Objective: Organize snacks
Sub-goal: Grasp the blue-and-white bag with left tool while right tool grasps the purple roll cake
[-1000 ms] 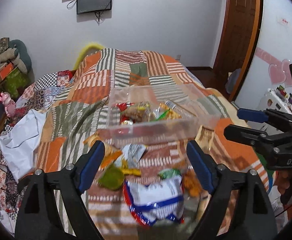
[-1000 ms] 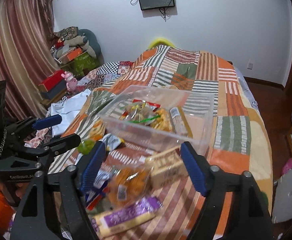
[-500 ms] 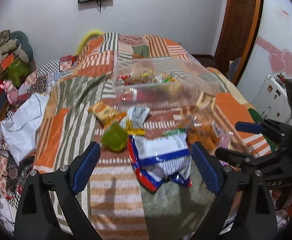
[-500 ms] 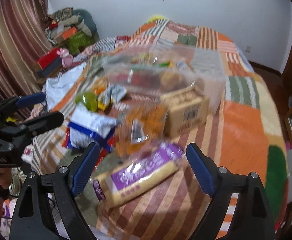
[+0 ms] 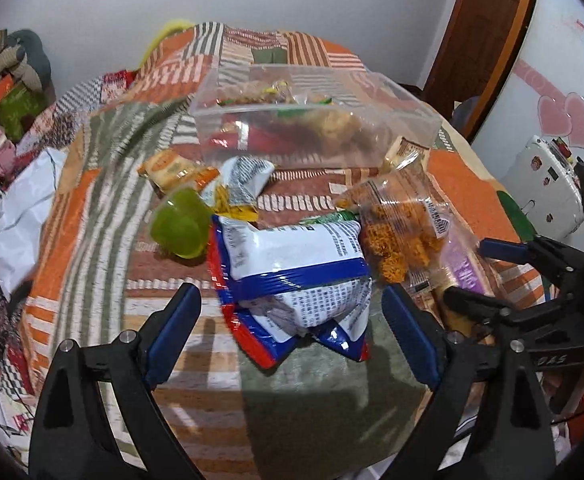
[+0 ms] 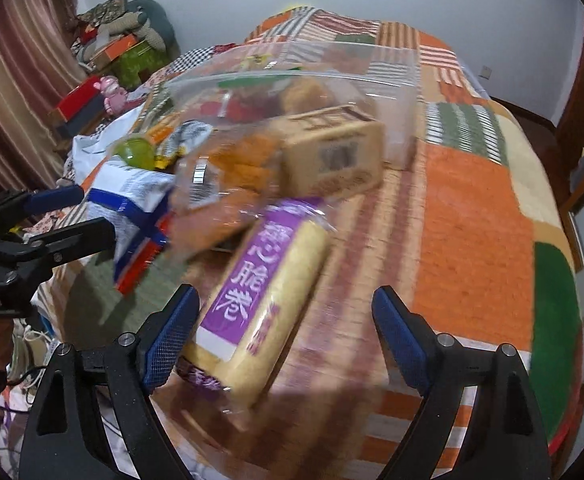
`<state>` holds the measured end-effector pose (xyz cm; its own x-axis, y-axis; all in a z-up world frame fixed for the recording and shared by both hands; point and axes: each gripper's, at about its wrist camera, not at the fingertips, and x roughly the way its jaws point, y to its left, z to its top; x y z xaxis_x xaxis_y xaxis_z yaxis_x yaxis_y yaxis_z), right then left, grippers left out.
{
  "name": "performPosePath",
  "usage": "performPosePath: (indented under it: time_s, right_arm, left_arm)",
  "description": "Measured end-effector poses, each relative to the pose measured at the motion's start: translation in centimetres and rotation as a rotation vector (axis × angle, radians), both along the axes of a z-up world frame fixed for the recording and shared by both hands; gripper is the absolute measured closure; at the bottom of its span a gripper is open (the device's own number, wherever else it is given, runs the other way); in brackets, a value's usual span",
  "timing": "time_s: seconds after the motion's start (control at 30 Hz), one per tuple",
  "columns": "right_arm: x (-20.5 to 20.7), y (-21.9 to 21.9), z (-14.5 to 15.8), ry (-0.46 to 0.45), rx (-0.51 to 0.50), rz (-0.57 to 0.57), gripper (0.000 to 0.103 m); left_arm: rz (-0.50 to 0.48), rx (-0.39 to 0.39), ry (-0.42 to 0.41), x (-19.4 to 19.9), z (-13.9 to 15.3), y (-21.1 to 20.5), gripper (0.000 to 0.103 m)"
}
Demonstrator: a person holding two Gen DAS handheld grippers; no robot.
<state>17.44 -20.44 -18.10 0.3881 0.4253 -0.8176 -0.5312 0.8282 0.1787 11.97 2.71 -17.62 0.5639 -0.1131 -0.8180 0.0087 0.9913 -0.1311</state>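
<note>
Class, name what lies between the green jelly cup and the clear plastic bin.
Left wrist view: between the green jelly cup and clear plastic bin lie an orange snack packet and a crumpled white wrapper.

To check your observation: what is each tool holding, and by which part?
Nothing. The left tool and right tool are both open, unclamped.

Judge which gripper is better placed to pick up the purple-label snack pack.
Right gripper: open, its fingers flank the purple-label pack. The left gripper, open, faces the blue-and-white bag.
</note>
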Motion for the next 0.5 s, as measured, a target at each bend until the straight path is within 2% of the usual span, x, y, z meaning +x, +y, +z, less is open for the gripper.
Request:
performPosePath:
  time_s: [0.13, 0.2, 0.37, 0.5]
  right_arm:
    - [0.6, -2.0, 0.0, -0.007, -0.025, -0.05, 0.016]
    - [0.8, -2.7, 0.1, 0.0, -0.006, -0.068, 0.016]
    - [1.0, -2.2, 0.2, 0.002, 0.033, -0.047, 0.017]
    - [1.5, -0.6, -0.3, 0.018, 0.037, -0.005, 0.028]
  left_arm:
    - [0.005, -0.023, 0.04, 0.8, -1.2, -0.4, 0.01]
    - [0.005, -0.023, 0.054, 1.1, -1.7, -0.7, 0.01]
    - [0.02, -0.047, 0.069, 1.6, -2.6, -1.0, 0.01]
    - [0.04, -0.066, 0.047, 1.8, -2.5, -0.7, 0.011]
